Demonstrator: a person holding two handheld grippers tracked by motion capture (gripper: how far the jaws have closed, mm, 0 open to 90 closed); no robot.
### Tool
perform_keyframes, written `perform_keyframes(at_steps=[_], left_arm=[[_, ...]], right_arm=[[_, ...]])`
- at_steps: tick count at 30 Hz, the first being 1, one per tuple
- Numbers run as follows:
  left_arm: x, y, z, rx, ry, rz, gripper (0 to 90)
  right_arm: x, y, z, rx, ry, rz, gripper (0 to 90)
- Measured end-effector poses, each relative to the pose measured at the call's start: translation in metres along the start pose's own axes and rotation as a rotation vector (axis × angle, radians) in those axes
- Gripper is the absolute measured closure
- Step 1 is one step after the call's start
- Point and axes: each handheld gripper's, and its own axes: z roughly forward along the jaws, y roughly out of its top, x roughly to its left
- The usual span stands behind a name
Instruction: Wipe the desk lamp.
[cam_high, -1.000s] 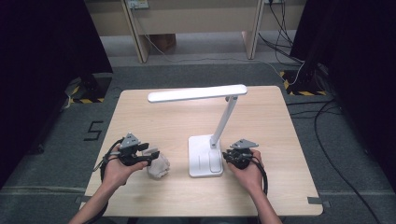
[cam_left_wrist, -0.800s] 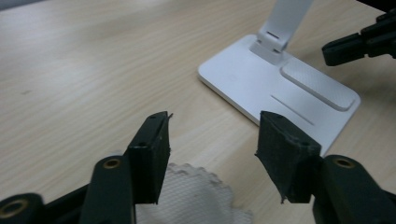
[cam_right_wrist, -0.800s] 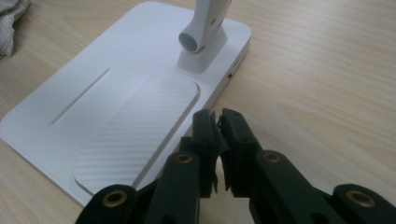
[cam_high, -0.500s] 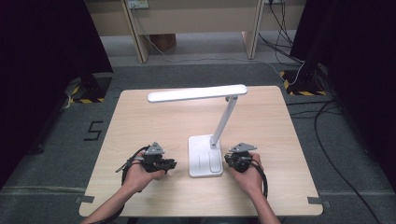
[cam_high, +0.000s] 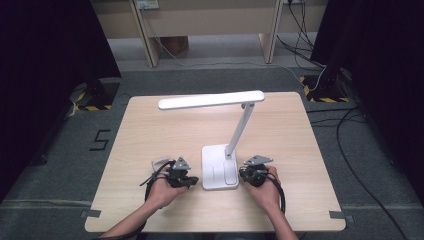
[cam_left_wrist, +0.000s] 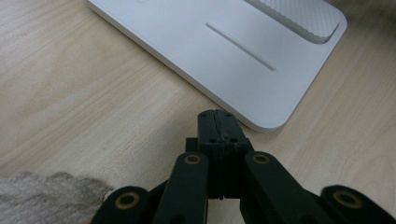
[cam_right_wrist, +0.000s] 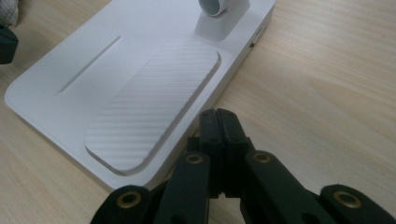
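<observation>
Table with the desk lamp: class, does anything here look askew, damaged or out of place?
Little stands out. The desk lamp stands upright and looks intact. A crumpled cloth lies loose behind the left gripper; both grippers are shut, holding nothing.

Desk lamp base (cam_high: 220, 167) on table (cam_high: 150, 125), near front edge, center. Left gripper (cam_high: 186, 181) just left of base, right gripper (cam_high: 246, 173) just right. Crumpled cloth (cam_high: 160, 163) behind left gripper. Lamp head (cam_high: 211, 100) above table middle.
</observation>
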Motion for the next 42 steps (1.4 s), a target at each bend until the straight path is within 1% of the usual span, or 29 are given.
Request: perform_keyframes(at_steps=[4,10,11,13,14,15,18,20,22,30,33,36,38,39,41,42], left_arm=[[-0.001,-0.001,0.003,0.006,0.001,0.002,89.7],[0.0,-0.001,0.005,0.017,0.005,0.002,89.5],[0.0,0.0,0.006,0.016,0.006,0.003,89.4],[0.001,0.0,0.006,0.016,0.004,0.004,89.4],[0.001,0.0,0.006,0.018,0.003,0.005,89.4],[0.001,0.0,0.006,0.019,0.01,0.01,89.4],[0.003,-0.001,0.005,0.02,0.006,0.003,89.4],[0.003,-0.001,0.005,0.019,0.011,0.001,89.3],[0.004,-0.002,0.004,0.016,0.01,-0.003,89.3],[0.003,-0.002,0.004,0.016,0.018,0.011,89.3],[0.002,-0.003,0.004,0.016,0.015,0.013,89.2],[0.003,-0.003,0.003,0.015,0.006,0.005,87.9],[0.002,-0.003,0.001,-0.009,0.003,0.003,85.0],[0.002,-0.003,-0.001,-0.017,0.008,0.009,83.1],[0.002,-0.002,-0.006,-0.039,0.011,0.004,78.6],[0.002,-0.002,-0.01,-0.06,0.009,0.001,76.2]], right_arm=[[0.003,-0.002,0.001,0.008,0.011,-0.001,90.0],[0.005,-0.003,0.001,0.011,0.008,-0.009,90.0],[0.006,-0.004,0.001,0.012,0.014,-0.008,90.0],[0.008,-0.004,0.001,0.012,0.021,-0.019,90.0],[0.011,-0.004,0.001,0.014,0.02,-0.016,90.0],[0.012,-0.004,0.002,0.011,0.024,-0.026,90.0],[0.014,-0.004,0.002,0.011,0.027,-0.027,90.0],[0.015,-0.004,0.002,0.013,0.033,-0.025,90.0],[0.017,-0.004,0.002,0.011,0.03,-0.032,90.0],[0.017,-0.004,0.002,0.008,0.03,-0.037,89.9],[0.016,-0.005,0.002,0.004,0.026,-0.041,87.9],[0.016,-0.005,0.002,0.004,0.017,-0.038,83.5],[0.014,-0.005,0.001,-0.005,0.008,-0.044,78.0],[0.014,-0.006,0.0,-0.011,0.002,-0.038,75.8],[0.013,-0.006,-0.002,-0.023,-0.001,-0.032,72.1],[0.013,-0.006,-0.003,-0.03,-0.002,-0.032,70.7]])
